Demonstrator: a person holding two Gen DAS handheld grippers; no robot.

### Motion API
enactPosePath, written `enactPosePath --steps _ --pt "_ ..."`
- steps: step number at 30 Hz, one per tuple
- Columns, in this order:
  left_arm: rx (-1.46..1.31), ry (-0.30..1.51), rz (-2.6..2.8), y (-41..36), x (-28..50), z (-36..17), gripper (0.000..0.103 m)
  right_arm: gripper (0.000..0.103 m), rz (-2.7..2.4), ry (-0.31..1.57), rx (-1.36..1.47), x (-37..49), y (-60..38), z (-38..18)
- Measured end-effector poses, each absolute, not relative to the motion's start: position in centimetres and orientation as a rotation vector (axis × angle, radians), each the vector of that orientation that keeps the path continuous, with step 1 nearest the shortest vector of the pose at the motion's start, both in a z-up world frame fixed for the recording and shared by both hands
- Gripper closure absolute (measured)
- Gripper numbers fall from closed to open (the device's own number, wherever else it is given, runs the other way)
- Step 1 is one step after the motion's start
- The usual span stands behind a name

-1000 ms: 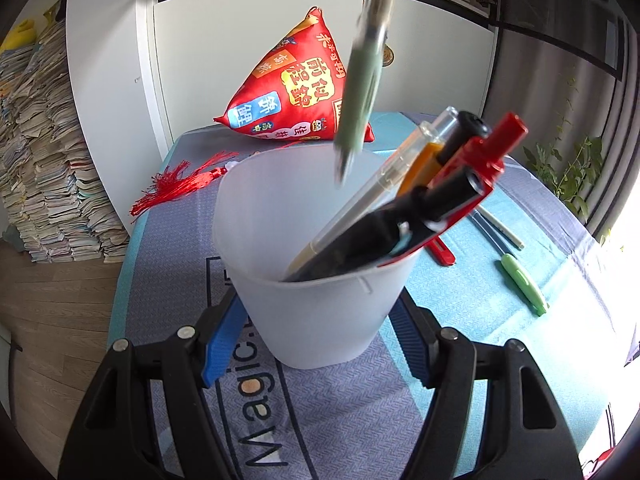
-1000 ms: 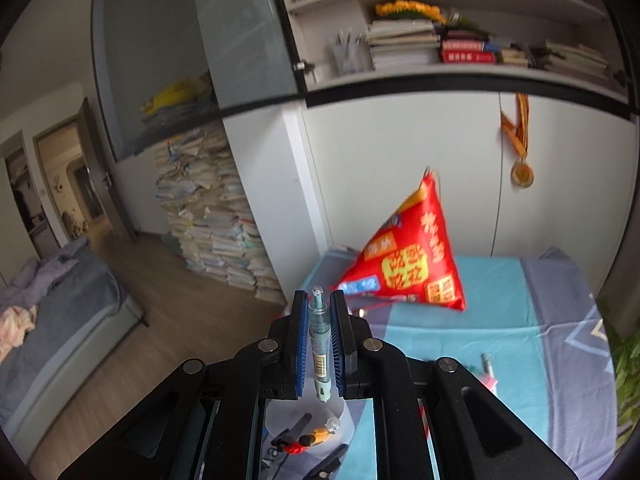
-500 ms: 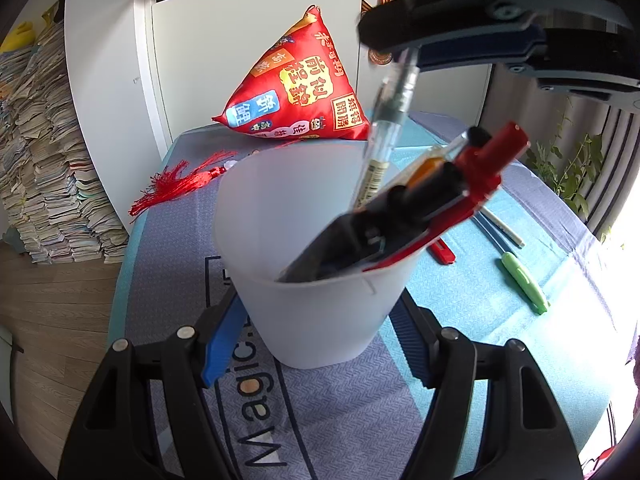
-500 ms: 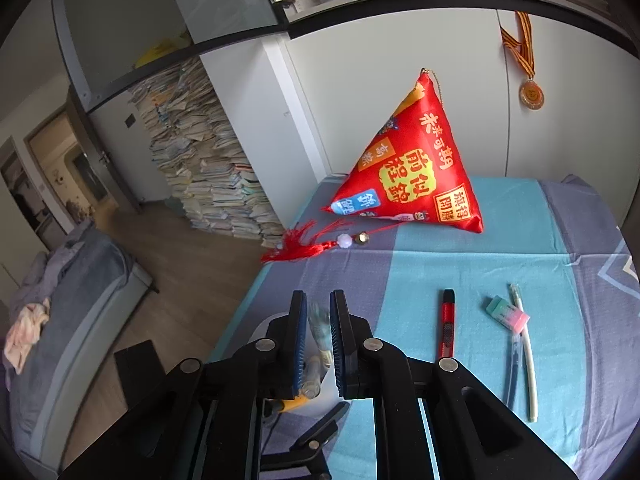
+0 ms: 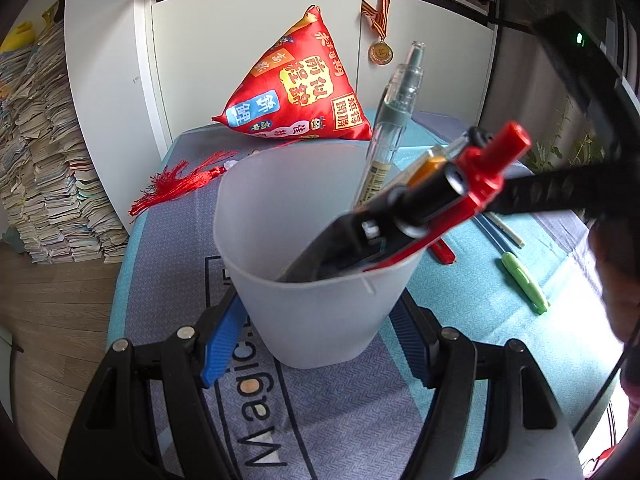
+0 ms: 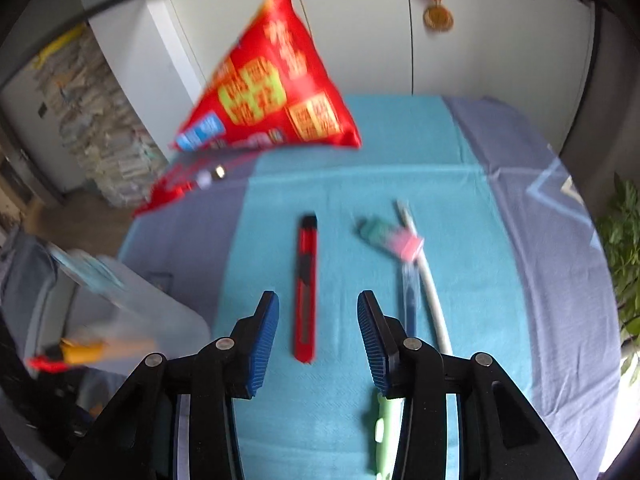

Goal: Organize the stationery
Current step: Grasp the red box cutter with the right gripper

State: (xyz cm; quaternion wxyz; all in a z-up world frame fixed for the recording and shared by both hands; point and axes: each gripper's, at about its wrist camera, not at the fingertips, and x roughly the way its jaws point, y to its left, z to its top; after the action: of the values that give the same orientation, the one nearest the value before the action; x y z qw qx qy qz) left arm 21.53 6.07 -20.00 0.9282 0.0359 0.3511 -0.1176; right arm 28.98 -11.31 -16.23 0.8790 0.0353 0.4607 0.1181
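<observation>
My left gripper (image 5: 320,320) is shut on a translucent white cup (image 5: 316,280) that stands on the blue table mat. The cup holds several pens, among them a clear pen with a grey grip (image 5: 394,120) and a red-and-black one (image 5: 472,192). My right gripper (image 6: 318,336) is open and empty, hovering over the mat just above a red utility knife (image 6: 306,280). To its right lie a clear pen (image 6: 410,288), a white pen (image 6: 432,304), a green-pink eraser (image 6: 390,238) and a green pen (image 6: 384,432). The cup shows blurred at the left (image 6: 132,320).
A red triangular cushion (image 5: 296,92) with a tassel (image 5: 180,184) sits at the table's back by the white cabinet (image 5: 248,40). Stacks of papers (image 5: 48,168) stand on the floor to the left. A plant (image 6: 624,240) is at the right edge.
My right gripper lowered the clear grey-grip pen into the cup, let it go, opened, and moved right and down over the red utility knife. The left gripper kept holding the cup.
</observation>
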Motion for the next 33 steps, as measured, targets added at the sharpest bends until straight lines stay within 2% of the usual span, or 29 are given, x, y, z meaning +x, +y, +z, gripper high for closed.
enactPosePath --steps 6,7,8,9,11,19,24,25,28,30,32,33 --pt "0.073 0.720 -0.241 6.1 21.5 -20.0 0.033 0.060 0.234 0.983 -0.011 29.4 -9.9 -18.5" --pt "0.073 0.720 -0.241 6.1 21.5 -20.0 0.033 0.063 0.225 0.983 -0.025 29.5 -9.7 -18.7" --pt "0.073 0.720 -0.241 6.1 21.5 -20.0 0.033 0.081 0.220 0.987 -0.040 29.5 -9.5 -19.0" --pt "0.073 0.722 -0.241 6.1 21.5 -20.0 0.033 0.091 0.235 0.981 -0.046 29.4 -9.4 -18.9" --pt "0.073 0.723 -0.241 6.1 21.5 -20.0 0.033 0.100 0.236 0.994 -0.070 29.4 -9.3 -18.8" --pt "0.071 0.732 -0.241 6.0 21.6 -20.1 0.033 0.101 0.310 1.030 -0.094 24.4 -11.1 -18.2" --pt "0.076 0.731 -0.237 6.0 21.7 -20.2 0.033 0.101 0.332 0.966 -0.144 21.1 -11.5 -17.2" --pt "0.076 0.730 -0.237 6.0 21.6 -20.2 0.033 0.101 0.329 0.946 -0.139 21.3 -11.7 -16.8" --pt "0.073 0.732 -0.237 6.1 21.7 -20.2 0.032 0.090 0.322 0.940 -0.099 23.0 -11.5 -16.5" --pt "0.071 0.733 -0.238 6.1 21.7 -20.2 0.032 0.068 0.337 0.961 -0.072 24.8 -10.9 -16.9" --pt "0.070 0.734 -0.240 6.1 21.7 -20.2 0.032 0.058 0.333 0.997 -0.053 26.8 -10.6 -17.6" --pt "0.069 0.735 -0.240 6.1 21.8 -20.2 0.032 0.058 0.325 1.007 -0.049 27.7 -10.4 -18.0"
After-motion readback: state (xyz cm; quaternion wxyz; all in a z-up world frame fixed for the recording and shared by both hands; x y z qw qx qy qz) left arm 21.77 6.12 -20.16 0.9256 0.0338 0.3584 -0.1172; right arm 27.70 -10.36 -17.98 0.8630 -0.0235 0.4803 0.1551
